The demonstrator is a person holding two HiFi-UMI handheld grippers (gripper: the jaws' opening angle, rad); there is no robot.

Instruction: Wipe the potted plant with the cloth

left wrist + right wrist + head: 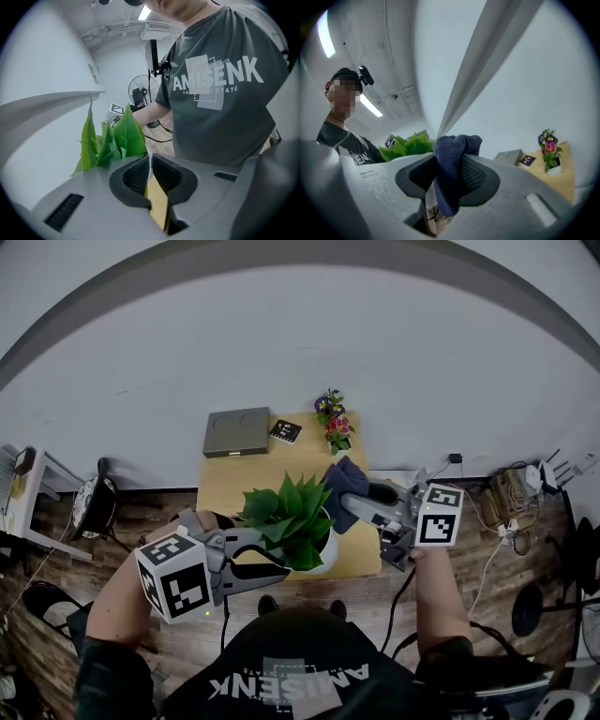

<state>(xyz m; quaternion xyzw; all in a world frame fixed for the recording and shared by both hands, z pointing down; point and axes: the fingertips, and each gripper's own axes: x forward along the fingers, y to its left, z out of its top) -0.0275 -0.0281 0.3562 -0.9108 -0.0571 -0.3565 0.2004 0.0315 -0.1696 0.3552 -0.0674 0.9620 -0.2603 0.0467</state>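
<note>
Gripper views alone: right claw (449, 161) grips cloth (457, 143), left claw (150, 161) grips pot (149, 171).

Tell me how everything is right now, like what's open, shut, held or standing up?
left gripper: fingers shut on a leaf of the potted plant
right gripper: fingers shut on the bunched cloth
potted plant: upright on the table
small flower pot: upright at the table's back
grey box: lying flat
</note>
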